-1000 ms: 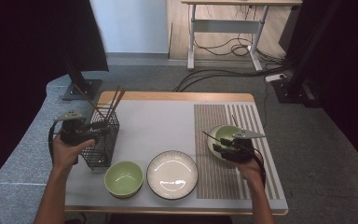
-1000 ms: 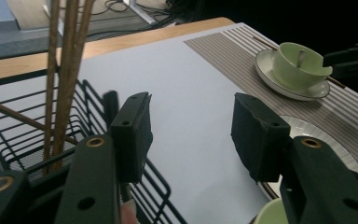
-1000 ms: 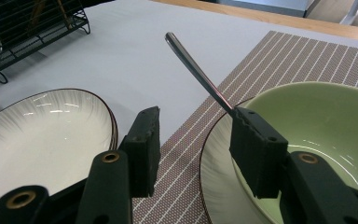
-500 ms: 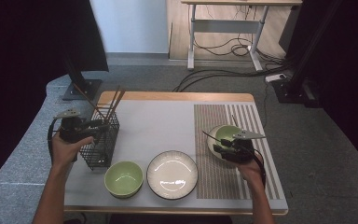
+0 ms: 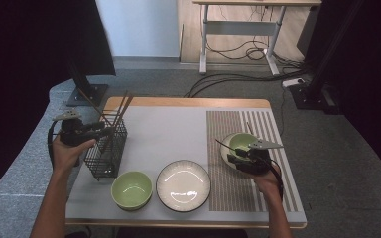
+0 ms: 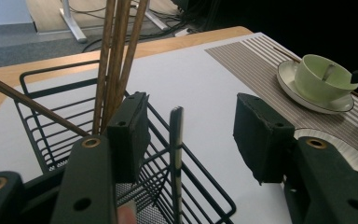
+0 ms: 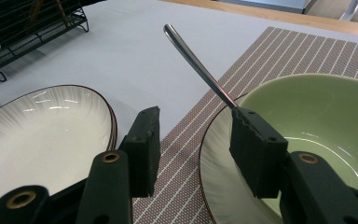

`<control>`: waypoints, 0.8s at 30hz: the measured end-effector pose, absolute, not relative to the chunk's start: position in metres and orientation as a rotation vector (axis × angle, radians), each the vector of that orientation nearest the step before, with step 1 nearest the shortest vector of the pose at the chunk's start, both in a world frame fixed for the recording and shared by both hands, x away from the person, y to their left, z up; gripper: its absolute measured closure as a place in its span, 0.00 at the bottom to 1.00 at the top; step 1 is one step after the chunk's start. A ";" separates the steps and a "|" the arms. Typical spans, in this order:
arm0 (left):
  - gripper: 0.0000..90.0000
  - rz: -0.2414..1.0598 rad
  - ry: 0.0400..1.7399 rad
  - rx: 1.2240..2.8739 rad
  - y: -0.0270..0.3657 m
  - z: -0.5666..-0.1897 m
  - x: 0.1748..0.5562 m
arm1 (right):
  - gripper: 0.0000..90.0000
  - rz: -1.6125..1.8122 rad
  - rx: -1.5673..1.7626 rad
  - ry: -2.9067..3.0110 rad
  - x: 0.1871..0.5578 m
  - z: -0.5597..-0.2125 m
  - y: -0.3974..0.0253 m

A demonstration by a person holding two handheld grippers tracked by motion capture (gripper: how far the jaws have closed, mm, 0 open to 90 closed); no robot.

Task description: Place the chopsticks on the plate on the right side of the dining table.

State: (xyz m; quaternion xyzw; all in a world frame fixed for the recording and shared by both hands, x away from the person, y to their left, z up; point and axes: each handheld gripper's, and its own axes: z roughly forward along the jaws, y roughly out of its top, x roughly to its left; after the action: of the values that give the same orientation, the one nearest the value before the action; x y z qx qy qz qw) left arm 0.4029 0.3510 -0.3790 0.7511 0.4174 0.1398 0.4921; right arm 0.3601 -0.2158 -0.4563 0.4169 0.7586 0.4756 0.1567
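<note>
The left gripper (image 6: pixel 189 135) is wide open at the wire basket (image 5: pixel 106 148) on the table's left, holding nothing. The right gripper (image 7: pixel 196 140) is open too, beside a spoon (image 7: pixel 198 65) leaning out of the green cup (image 5: pixel 242 144) on the right.

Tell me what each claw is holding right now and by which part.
Nothing is held. The left claw is open around the wire basket's rim; the right claw is open beside the spoon handle.

Bare table (image 5: pixel 178 134) lies open between the wire basket (image 5: pixel 106 148) and the striped mat (image 5: pixel 238 148).
</note>
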 end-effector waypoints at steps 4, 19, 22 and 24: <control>0.50 0.339 1.023 1.824 0.352 -0.380 0.407 | 0.59 1.356 1.198 2.167 0.358 -0.457 -0.217; 0.51 0.399 1.044 1.838 0.369 -0.378 0.419 | 0.59 1.344 1.198 2.169 0.355 -0.458 -0.216; 0.51 0.403 1.055 1.834 0.373 -0.379 0.421 | 0.59 1.343 1.196 2.168 0.355 -0.457 -0.216; 0.51 0.407 1.063 1.833 0.376 -0.380 0.423 | 0.58 1.344 1.194 2.168 0.355 -0.457 -0.215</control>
State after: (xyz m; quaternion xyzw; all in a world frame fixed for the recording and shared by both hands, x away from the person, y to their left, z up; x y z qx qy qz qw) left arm 0.4230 0.3757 -0.3798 0.7487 0.4343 0.1661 0.4725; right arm 0.3554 -0.2152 -0.4568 0.4185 0.7597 0.4707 0.1618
